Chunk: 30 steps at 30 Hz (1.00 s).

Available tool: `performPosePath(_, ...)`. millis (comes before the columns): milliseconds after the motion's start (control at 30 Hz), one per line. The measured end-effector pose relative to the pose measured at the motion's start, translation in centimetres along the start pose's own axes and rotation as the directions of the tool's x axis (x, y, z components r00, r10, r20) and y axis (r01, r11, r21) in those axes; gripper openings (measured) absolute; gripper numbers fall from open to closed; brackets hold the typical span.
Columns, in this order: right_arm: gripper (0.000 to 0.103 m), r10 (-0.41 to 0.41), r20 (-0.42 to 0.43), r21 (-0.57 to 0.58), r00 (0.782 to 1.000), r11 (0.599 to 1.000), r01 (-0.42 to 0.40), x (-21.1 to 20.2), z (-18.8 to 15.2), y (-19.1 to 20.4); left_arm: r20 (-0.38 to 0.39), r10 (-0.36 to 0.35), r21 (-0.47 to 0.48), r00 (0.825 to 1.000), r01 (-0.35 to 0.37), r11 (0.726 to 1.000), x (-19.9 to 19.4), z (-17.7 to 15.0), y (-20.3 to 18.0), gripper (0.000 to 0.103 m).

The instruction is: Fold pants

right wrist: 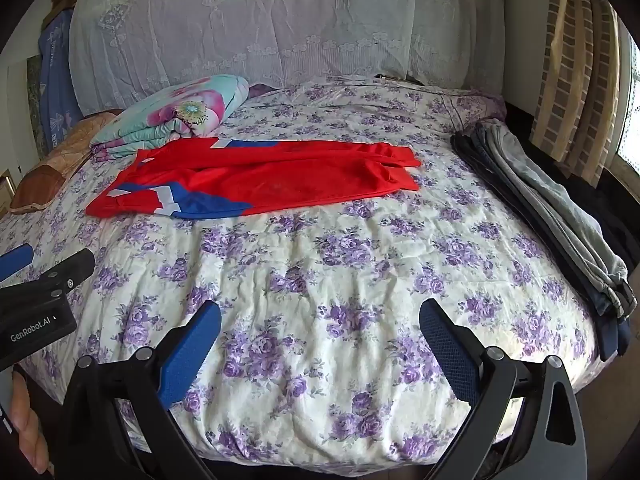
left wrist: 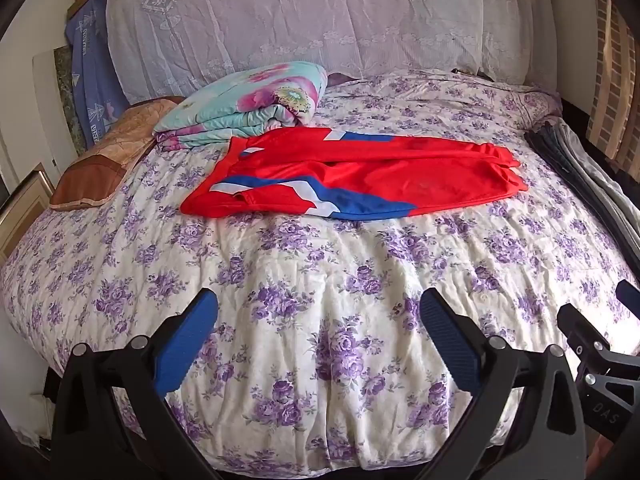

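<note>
Pants (left wrist: pixel 352 176), red with blue and white stripe panels, lie flat across the middle of the frame in both views, on the purple-flowered bedspread (left wrist: pixel 320 300). Waist end at left, cuffs at right, one leg overlapping the other. Nothing touches them.

Left gripper (left wrist: pixel 318 320) sits at the bottom of its own view, jaws spread wide, blue pads facing each other, nothing between them, only bedspread behind. It also shows at the left edge of the right wrist view. Right gripper (right wrist: pixel 320 328) is at the bottom of its view, also wide apart and holding nothing; part of it appears at the lower right edge of the left wrist view. Both are well apart from the pants, over the near part of the bed.

Folded floral quilt (left wrist: pixel 244 112) sits upper left, just behind the pants' waist end. Brown pillow (left wrist: pixel 104 160) is at far left. Stack of dark and grey garments (right wrist: pixel 560 216) lies along the right edge of the bed. Lace cover (left wrist: pixel 312 20) hangs across the top of the frame.
</note>
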State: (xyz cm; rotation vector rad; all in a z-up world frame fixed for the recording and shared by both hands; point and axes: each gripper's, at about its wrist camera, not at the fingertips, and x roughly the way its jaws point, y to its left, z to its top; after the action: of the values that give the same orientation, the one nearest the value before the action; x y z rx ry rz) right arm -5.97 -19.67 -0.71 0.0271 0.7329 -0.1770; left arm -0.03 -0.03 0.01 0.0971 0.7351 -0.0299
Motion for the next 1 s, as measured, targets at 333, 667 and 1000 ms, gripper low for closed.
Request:
performPosePath(333, 0.1, -0.002, 0.0, -0.003, 1.0, 1.0, 0.002, -0.05, -0.02, 0.11, -0.008, -0.003, -0.003, 1.0, 0.003, 1.0, 0.06, 0.01, -0.01, 0.098)
performPosePath(667, 0.1, -0.002, 0.001, -0.004, 1.0, 1.0, 0.002, -0.08, -0.08, 0.28, -0.009, -0.006, -0.005, 1.0, 0.006, 1.0, 0.04, 0.01, 0.03, 0.098)
performPosePath(1000, 0.1, 0.001, -0.001, -0.005, 1.0, 1.0, -0.001, -0.05, -0.17, 0.43, -0.009, -0.007, -0.005, 1.0, 0.007, 1.0, 0.04, 0.01, 0.02, 0.098)
